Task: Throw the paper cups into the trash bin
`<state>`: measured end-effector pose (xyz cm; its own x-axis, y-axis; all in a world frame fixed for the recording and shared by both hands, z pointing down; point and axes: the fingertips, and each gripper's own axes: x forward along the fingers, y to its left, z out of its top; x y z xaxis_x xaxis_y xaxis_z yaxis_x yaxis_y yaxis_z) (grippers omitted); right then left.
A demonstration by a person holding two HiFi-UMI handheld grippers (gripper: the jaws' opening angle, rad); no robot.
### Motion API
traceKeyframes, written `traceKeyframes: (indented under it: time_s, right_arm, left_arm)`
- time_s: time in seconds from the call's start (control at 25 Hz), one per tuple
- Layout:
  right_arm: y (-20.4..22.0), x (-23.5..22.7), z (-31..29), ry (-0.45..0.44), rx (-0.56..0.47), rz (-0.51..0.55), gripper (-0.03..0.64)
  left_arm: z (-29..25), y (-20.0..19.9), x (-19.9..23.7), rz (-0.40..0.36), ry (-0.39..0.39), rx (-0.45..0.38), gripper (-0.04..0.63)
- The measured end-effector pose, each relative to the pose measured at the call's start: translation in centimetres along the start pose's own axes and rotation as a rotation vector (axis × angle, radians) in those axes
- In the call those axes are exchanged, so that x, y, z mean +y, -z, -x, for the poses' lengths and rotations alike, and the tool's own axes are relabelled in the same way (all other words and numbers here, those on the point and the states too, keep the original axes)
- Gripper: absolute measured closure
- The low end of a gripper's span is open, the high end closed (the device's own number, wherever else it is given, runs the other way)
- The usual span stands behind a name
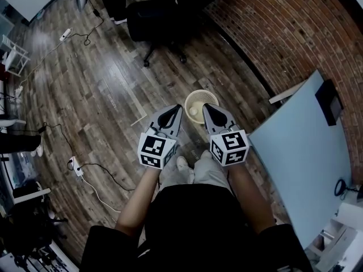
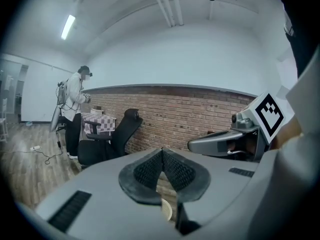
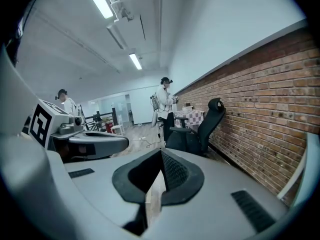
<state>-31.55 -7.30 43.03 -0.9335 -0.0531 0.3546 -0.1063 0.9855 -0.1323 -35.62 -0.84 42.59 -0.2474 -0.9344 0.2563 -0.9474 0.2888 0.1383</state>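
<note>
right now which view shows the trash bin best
Head view: the trash bin shows from above, rim nearly whole. Left gripper view catches only a sliver below its jaws; right gripper view, none.

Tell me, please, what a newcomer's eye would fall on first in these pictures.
The left gripper and the right gripper fill the centre of the head view, side by side, both shut and empty. Just beyond their tips a round bin stands on the wood floor, with something pale inside, perhaps a cup. A brick wall curves along the right, above a pale table.
</note>
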Motion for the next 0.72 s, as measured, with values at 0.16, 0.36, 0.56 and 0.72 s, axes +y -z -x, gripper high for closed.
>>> traceKeyframes:
  time_s: [0.16,0.36,0.56,0.72]
  right_arm:
    - [-0.7,-0.5,0.4,0.012,-0.015,-0.001,0.612]
    - [-1.1,-0.8,1.4,0.004,-0.033,-0.005,0.612]
    - [-0.6,-0.6,3.9,-0.002,-0.045,-0.016,0.612]
    - [-0.4,-0.7,6.7,0.002,-0.074,-0.027,0.612]
  left_arm:
    - [-0.2,-1.0,-0.5,-0.007,0.015,-0.014,0.586]
    - [-0.1,-1.2,-1.6,-0.016,0.011,-0.01,0.586]
    - [0.6,-1.5,-4.0,-0.017,0.014,-0.012,0.586]
    - [1.1,-1.5,-7.3,-0.062,0.038,-0.008,0.586]
